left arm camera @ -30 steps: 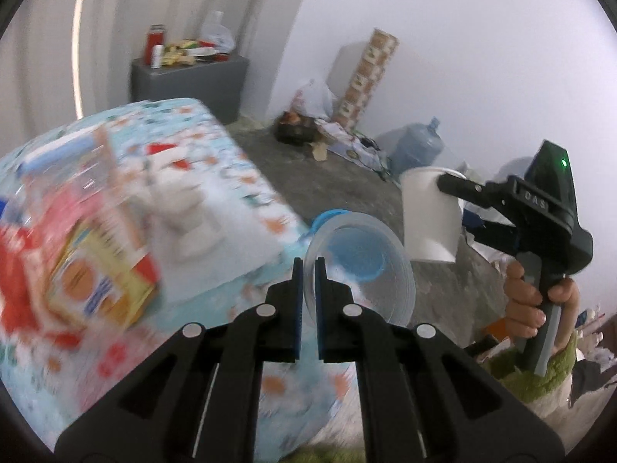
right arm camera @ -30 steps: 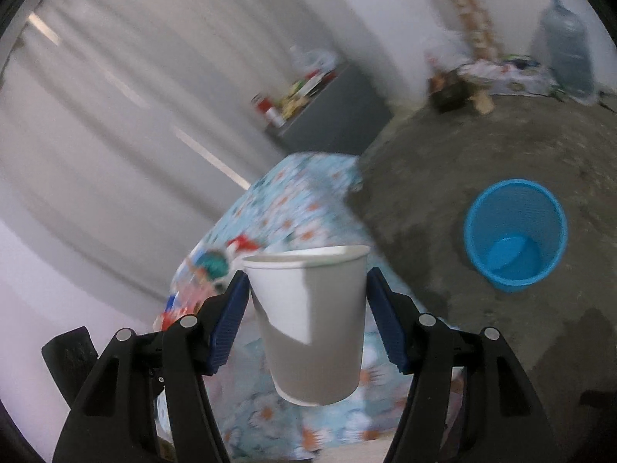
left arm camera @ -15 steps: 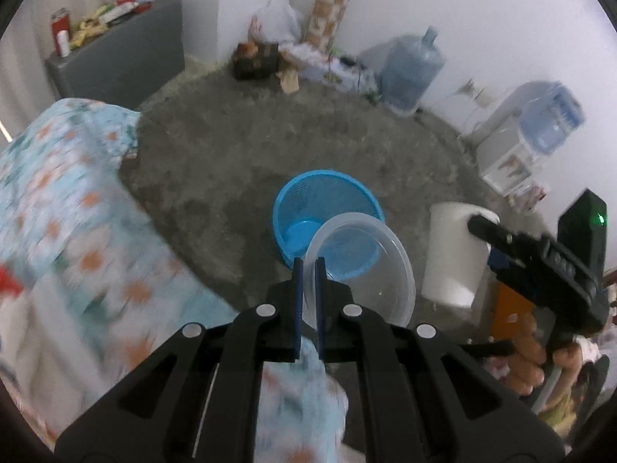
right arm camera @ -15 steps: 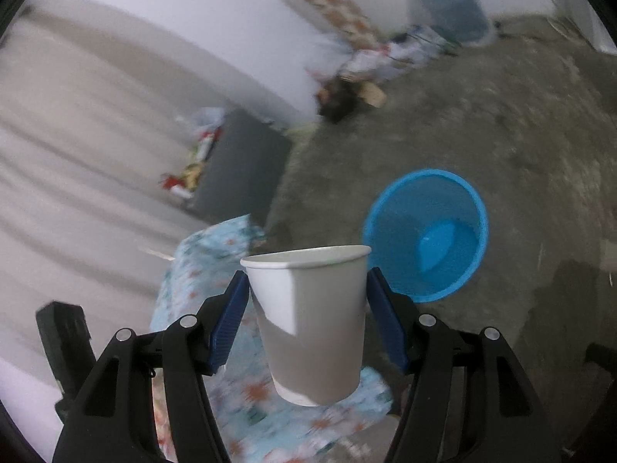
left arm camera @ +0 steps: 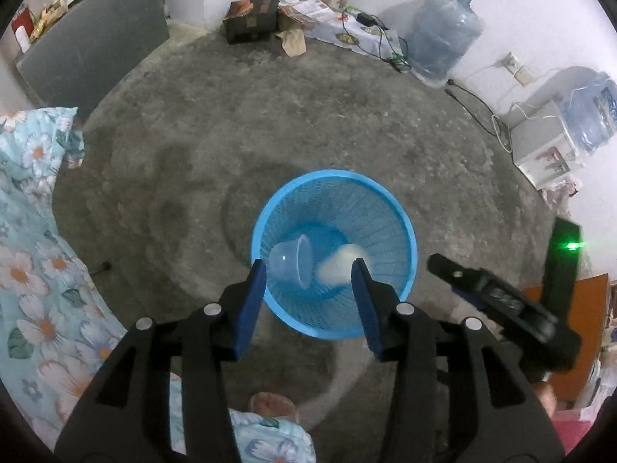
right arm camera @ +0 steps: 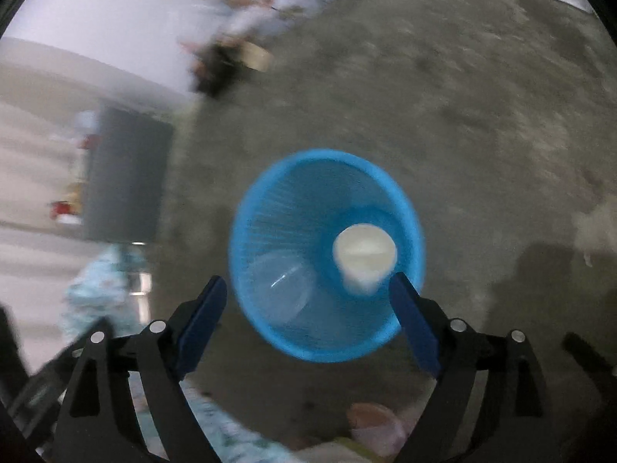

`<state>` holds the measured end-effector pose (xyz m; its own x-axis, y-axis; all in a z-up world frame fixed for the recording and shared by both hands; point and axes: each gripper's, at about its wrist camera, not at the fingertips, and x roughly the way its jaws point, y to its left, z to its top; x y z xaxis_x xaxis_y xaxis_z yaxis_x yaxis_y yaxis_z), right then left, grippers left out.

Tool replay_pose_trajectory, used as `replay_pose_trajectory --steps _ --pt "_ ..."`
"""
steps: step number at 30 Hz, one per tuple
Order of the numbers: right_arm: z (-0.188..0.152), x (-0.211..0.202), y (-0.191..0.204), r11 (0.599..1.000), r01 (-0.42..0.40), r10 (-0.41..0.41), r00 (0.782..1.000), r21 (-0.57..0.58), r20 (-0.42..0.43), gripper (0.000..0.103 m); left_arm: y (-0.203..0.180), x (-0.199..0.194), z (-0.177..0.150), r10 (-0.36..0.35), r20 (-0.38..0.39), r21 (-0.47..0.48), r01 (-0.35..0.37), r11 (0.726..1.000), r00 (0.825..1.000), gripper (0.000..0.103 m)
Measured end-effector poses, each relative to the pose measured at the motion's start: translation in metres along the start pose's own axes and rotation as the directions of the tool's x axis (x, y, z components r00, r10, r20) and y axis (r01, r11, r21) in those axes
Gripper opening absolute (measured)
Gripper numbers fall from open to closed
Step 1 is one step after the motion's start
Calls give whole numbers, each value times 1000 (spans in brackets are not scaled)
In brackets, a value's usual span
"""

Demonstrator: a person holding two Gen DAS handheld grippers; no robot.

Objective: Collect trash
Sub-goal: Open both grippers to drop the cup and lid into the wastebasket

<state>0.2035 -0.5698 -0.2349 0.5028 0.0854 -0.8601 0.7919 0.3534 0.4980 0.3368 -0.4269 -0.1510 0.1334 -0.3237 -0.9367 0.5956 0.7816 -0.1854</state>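
Left wrist view, looking steeply down: the left gripper [left arm camera: 308, 277] has just been opening, and its blue pads now stand apart with nothing between them. Beside it on the right, the black body of the right gripper [left arm camera: 497, 301] shows a green light. Directly below sits a blue mesh basket [left arm camera: 401, 208] on the grey concrete floor [left arm camera: 270, 115]. Inside the basket lie a clear plastic container [left arm camera: 287, 264], tipped on its side, and a white paper cup [left arm camera: 339, 264] next to it, somewhat blurred. A flowered cloth [left arm camera: 34, 262] fills the left edge. Farther off, along the white wall, stand a grey cabinet [left arm camera: 92, 34], a dark box [left arm camera: 250, 19] and a large water bottle [left arm camera: 443, 42].

Right wrist view, blurred: the right gripper [right arm camera: 308, 308] has likewise just been opening, empty and wide, over the same basket [right arm camera: 270, 193]; the cup [right arm camera: 364, 258] appears to be mouth up.
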Motion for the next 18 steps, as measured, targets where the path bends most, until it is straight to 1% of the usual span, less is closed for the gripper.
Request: replay_pose_trajectory --steps 1,2,4,6,8,10,11,12,13,15,16,17,18 --pt "-4 -4 0 1000 -17 17 1000 -1 15 84 -2 -3 0 -14 8 3 14 1000 1000 44" --pt "-10 -11 2 1000 -20 21 999 -15 33 84 -4 -9 -2 -27 21 15 27 1000 999 47" --pt "-20 -25 7 999 -10 13 997 -41 70 84 -11 -29 -6 -37 61 58 34 998 997 50" --pt "-30 -44 14 998 -6 13 994 -66 109 84 -16 -52 -13 -47 106 89 37 995 993 51" --pt "-43 -68 24 996 -1 15 988 -90 155 85 -21 -85 -22 -80 161 113 62 992 984 54" --pt "-58 -96 36 992 17 8 979 -121 202 92 -23 -123 -36 -106 221 136 77 988 970 58" --pt "-67 -112 43 989 34 0 972 -143 235 93 -23 -137 -42 -115 241 142 82 987 964 60" --pt "-74 -124 50 986 46 -2 966 -163 258 95 -20 -161 -55 -120 279 140 83 987 953 61" --pt "-84 -137 57 980 59 -4 959 -190 282 96 -18 -174 -62 -117 300 137 79 987 947 65" --pt "-103 -162 70 966 94 -10 945 -239 328 96 -7 -210 -88 -102 358 112 66 992 928 71" --pt "-111 -170 76 960 109 -13 938 -259 346 97 -1 -222 -99 -95 376 99 62 993 922 75" --pt "-123 -180 86 946 135 -18 931 -295 366 97 7 -238 -114 -94 399 86 65 994 912 79" --pt "-132 -187 94 935 156 -27 927 -318 375 96 16 -252 -129 -98 411 73 74 995 906 80"
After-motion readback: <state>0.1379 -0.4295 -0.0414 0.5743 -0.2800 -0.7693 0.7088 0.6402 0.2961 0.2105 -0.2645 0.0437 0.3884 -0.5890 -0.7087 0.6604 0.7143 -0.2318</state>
